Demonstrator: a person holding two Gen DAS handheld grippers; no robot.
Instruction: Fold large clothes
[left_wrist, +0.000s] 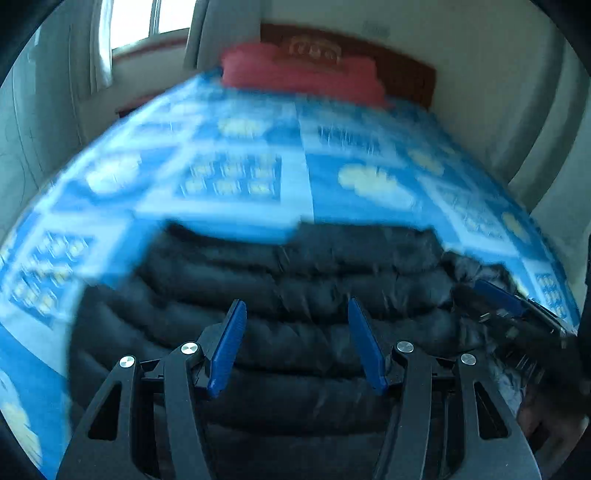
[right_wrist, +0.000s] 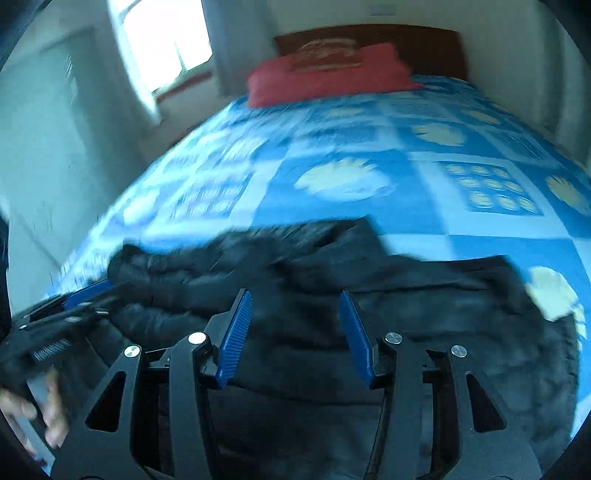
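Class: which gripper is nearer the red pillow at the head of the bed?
Too close to call: left gripper and right gripper both hover open over the black jacket, far from the red pillow.

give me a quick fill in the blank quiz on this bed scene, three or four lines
1. The black puffer jacket lies on a bedspread that is mainly ____ in colour.
2. The pillow by the headboard is ____.
3. The left gripper is ____, with nothing between its fingers.
4. The right gripper has ____ finger pads.

Missing words: blue; red; open; blue
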